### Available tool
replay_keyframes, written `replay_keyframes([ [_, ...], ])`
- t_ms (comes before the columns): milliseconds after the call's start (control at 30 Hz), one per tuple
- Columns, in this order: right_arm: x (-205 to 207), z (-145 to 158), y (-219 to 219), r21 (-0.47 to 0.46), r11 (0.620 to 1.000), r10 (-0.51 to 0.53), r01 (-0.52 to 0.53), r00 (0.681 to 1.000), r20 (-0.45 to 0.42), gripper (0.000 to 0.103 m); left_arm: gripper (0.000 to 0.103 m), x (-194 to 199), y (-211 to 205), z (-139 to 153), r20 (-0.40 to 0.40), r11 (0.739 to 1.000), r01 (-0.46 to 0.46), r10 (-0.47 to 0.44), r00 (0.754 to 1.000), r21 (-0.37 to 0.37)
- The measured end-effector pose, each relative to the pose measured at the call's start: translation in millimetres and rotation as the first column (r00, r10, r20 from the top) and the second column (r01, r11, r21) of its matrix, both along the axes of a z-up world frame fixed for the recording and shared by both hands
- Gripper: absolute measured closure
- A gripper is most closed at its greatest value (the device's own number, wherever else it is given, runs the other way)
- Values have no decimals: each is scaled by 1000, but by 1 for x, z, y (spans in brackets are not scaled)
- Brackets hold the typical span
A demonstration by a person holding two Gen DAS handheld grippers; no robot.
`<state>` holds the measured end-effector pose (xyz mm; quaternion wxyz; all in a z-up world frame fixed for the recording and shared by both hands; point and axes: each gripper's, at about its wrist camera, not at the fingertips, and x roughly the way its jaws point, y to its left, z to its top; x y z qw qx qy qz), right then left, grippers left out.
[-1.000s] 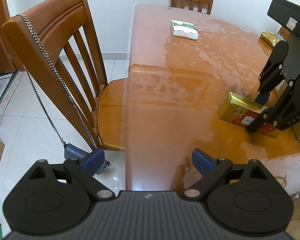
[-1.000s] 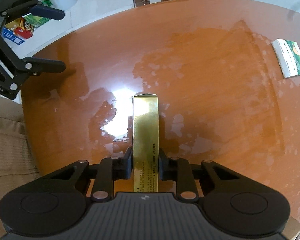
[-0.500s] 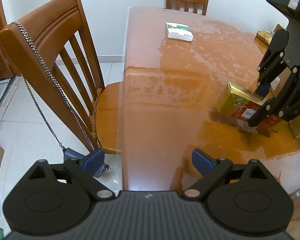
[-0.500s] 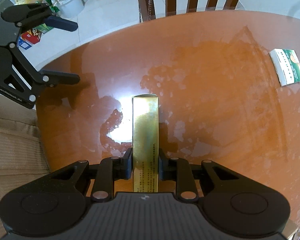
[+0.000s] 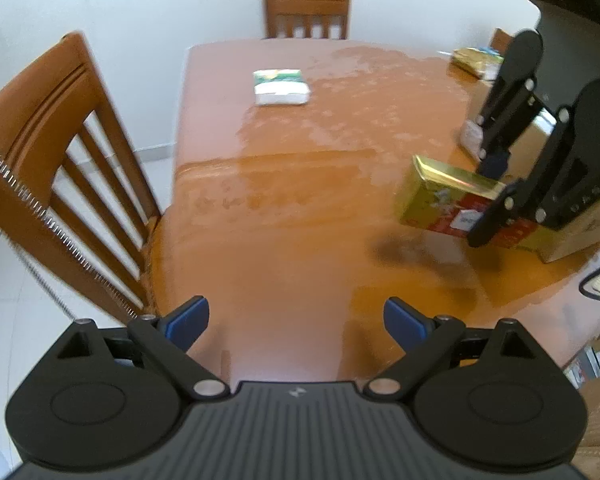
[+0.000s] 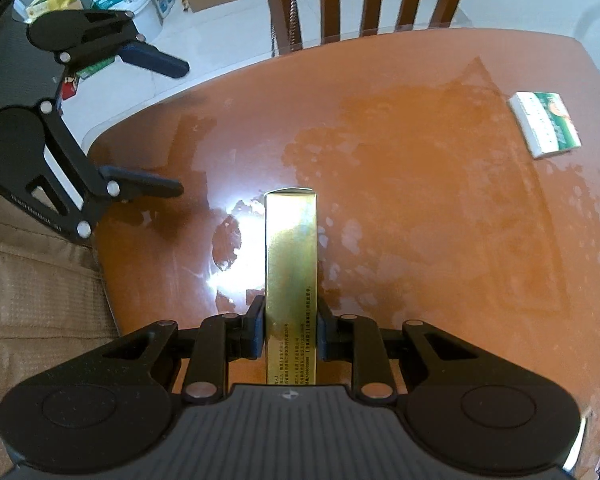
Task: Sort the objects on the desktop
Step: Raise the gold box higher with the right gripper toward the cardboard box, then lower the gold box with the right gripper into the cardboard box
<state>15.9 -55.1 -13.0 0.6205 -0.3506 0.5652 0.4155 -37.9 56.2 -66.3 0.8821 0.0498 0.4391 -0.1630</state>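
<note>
Right gripper (image 6: 290,332): pads pinching the flat gold cardboard box with red panel (image 6: 291,264) across its narrow faces, box clear of the glossy orange wooden table (image 6: 420,220), long axis running straight out from the jaws. Left gripper (image 5: 296,320): blue pads spread wide, nothing between them, over the near table edge. Green-and-white flat carton (image 5: 281,87) lies far-centre, left of the held box; the empty left gripper looks nearer to it.

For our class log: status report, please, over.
Right tongs shut on gold box, clear of table. Left tongs open, empty. Nothing in the way.
</note>
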Motion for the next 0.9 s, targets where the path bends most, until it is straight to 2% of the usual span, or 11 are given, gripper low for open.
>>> replay_keyframes([
  [267, -6, 39, -33, 47, 999, 2, -5, 999, 45, 75, 9, -2, -39, 21, 59, 998, 59, -59, 997, 2],
  [633, -13, 77, -76, 61, 997, 38, -45, 993, 111, 75, 9, -11, -83, 62, 142, 995, 96, -94, 985, -8],
  [900, -11, 94, -121, 65, 998, 11, -22, 987, 159, 75, 9, -15, -119, 85, 189, 989, 143, -135, 973, -34],
])
